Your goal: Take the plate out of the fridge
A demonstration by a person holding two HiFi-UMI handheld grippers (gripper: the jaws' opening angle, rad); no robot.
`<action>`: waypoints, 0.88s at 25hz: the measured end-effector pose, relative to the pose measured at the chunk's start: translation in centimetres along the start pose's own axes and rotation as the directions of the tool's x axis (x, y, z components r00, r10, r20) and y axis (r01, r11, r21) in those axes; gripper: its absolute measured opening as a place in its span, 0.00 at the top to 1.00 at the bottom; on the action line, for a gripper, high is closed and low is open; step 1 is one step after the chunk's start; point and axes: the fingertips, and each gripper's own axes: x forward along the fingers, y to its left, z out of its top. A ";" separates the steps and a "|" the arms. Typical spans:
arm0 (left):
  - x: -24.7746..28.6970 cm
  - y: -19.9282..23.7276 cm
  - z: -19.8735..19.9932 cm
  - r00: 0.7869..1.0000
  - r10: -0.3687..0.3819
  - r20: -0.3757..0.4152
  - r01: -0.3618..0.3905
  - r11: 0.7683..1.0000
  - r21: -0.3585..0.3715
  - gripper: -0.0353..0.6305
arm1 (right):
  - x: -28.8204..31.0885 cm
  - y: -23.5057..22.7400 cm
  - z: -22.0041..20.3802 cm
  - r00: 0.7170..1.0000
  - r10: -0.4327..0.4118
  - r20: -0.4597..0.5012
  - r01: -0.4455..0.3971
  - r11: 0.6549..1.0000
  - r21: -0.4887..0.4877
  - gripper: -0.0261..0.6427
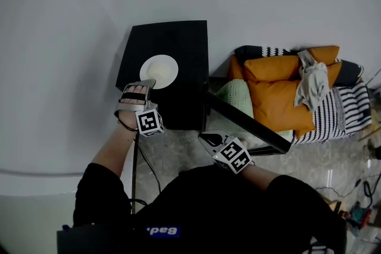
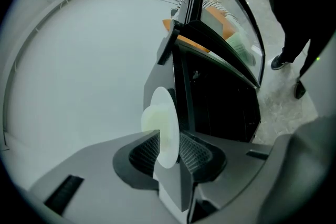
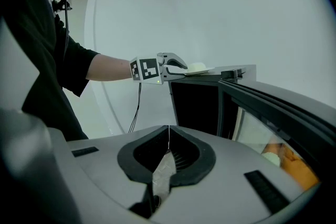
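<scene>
A white plate (image 1: 159, 70) lies flat on top of the small black fridge (image 1: 178, 38). My left gripper (image 1: 147, 84) is at the plate's near rim. In the left gripper view the plate (image 2: 165, 123) stands edge-on between the jaws of the left gripper (image 2: 169, 147), which are open and slightly parted around the rim. The right gripper view shows the same plate (image 3: 198, 68) resting on the fridge (image 3: 194, 107) with the left gripper (image 3: 176, 63) at it. My right gripper (image 3: 168, 128) is shut and empty, held low in front of the open fridge door (image 1: 250, 125).
The fridge door (image 3: 273, 107) swings out to the right, its glass facing a pile of orange cushions (image 1: 280, 86), a green pillow (image 1: 238, 98) and striped bedding (image 1: 348, 110). A black cable (image 1: 149, 163) runs down the floor by the fridge. A white wall stands behind.
</scene>
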 end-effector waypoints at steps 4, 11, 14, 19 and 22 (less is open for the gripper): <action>0.1 -0.1 0.0 1.000 -0.014 -0.010 0.015 1.000 0.003 0.81 | -0.2 0.0 0.1 1.000 -0.001 0.003 0.001 1.000 -0.006 0.94; 0.7 -2.5 -0.7 0.988 -0.150 -0.031 0.149 0.989 -0.019 0.55 | -0.3 -0.1 0.1 1.000 -0.006 0.010 0.006 1.000 -0.009 0.94; 0.6 -2.6 -1.2 0.988 -0.151 -0.041 0.150 0.988 -0.034 0.55 | -0.4 0.1 0.1 1.000 0.000 0.007 0.000 1.000 -0.009 0.94; 0.4 -3.4 -1.6 0.988 -0.149 -0.049 0.147 0.988 -0.051 0.55 | 0.0 0.2 -0.1 1.000 0.003 0.004 -0.003 1.000 -0.010 0.94; -0.2 -3.8 -1.5 0.989 -0.146 -0.041 0.142 0.987 -0.073 0.55 | 0.1 0.3 0.0 1.000 0.005 0.004 -0.005 1.000 -0.013 0.94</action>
